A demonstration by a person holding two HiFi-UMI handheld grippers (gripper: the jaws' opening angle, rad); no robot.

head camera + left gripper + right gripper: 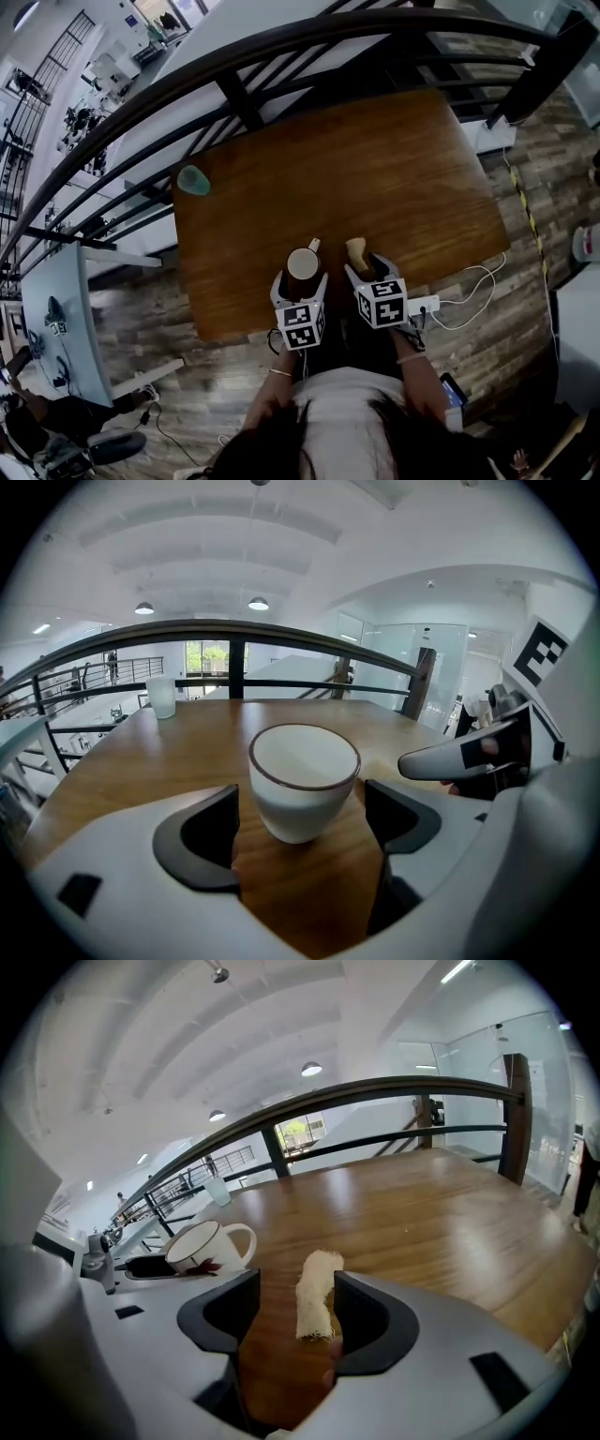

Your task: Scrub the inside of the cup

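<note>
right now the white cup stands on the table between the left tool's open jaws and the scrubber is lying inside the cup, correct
Not quite. The scrubber is not inside the white cup; it lies on the table between the open jaws of the right tool, as the right gripper view shows. The rest holds: the white cup stands between the open jaws of the left tool.
</note>
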